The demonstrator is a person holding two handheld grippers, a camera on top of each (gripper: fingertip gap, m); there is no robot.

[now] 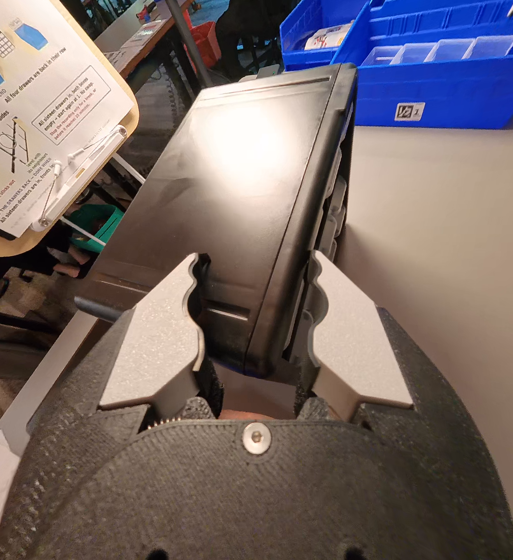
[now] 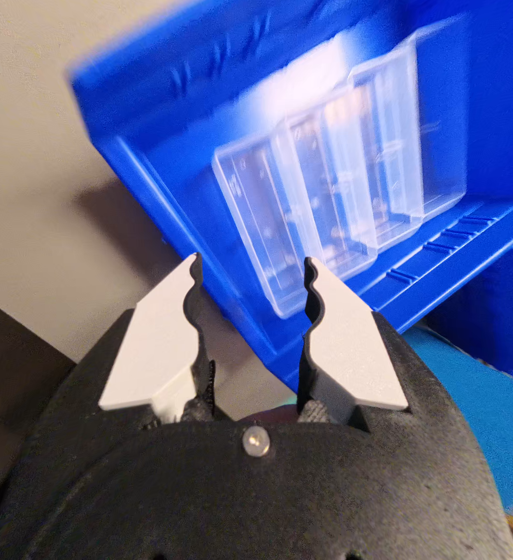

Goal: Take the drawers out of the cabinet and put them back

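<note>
The black cabinet [image 1: 249, 181] stands on the pale table [image 1: 431, 242], seen from above, with grey drawer fronts [image 1: 337, 194] showing along its right side. My left gripper [image 1: 255, 257] is open over the cabinet's near end, one finger above its top and the other beside the drawer fronts; I see no grip. My right gripper [image 2: 250, 260] is open and empty just above the near rim of a blue bin [image 2: 164, 188]. Several clear drawers [image 2: 325, 181] lie side by side in that bin. The bin [image 1: 431, 91] and its drawers [image 1: 449, 48] also show in the left wrist view.
A second blue bin [image 1: 309, 39] stands left of the first, behind the cabinet. An instruction sheet on a wooden stand [image 1: 37, 121] is at the table's left edge. The right wrist view is blurred by motion.
</note>
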